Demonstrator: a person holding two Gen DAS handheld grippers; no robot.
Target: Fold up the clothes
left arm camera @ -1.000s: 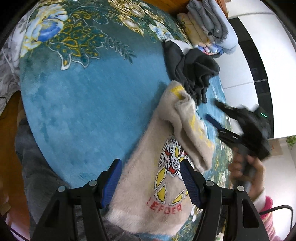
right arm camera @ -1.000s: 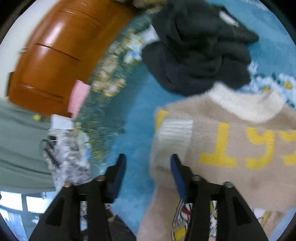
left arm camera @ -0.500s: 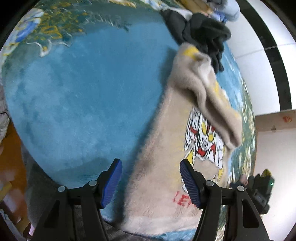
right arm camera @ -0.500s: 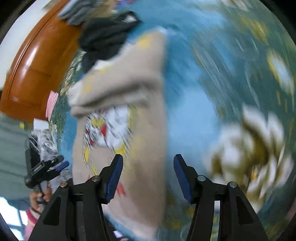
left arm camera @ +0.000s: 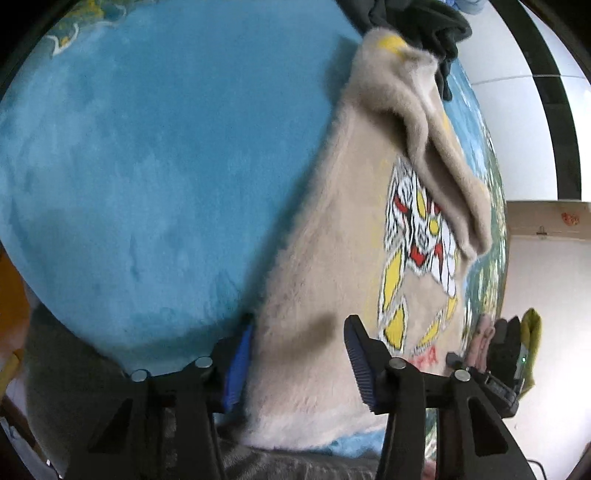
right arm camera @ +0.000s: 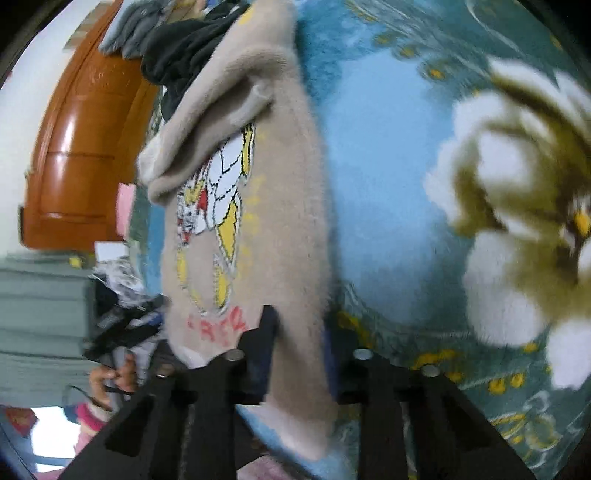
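Observation:
A beige fuzzy sweater (left arm camera: pixel 332 229) with a cartoon print lies on the blue floral blanket (left arm camera: pixel 147 147), one sleeve folded across its chest. My left gripper (left arm camera: pixel 297 362) straddles the hem's left corner. Its jaws are closing, with fabric between them that is not pinched. My right gripper (right arm camera: pixel 299 332) is at the hem's other corner, jaws closing on a bunched ridge of the sweater (right arm camera: pixel 280 206) that fills the gap. Each wrist view shows the other gripper in a hand: the right gripper (left arm camera: pixel 506 354) beyond the hem, the left gripper (right arm camera: pixel 118 325) at the left edge.
A dark garment heap (left arm camera: pixel 417 22) lies just past the sweater's collar, with folded clothes (right arm camera: pixel 125 33) behind it. A wooden headboard (right arm camera: pixel 74 147) stands at the blanket's far edge. White walls lie beyond the bed's side.
My right gripper swung from the sweater's shoulder end to the hem corner and narrowed on the fabric. My left gripper sank onto the hem's other corner and its jaws came closer together.

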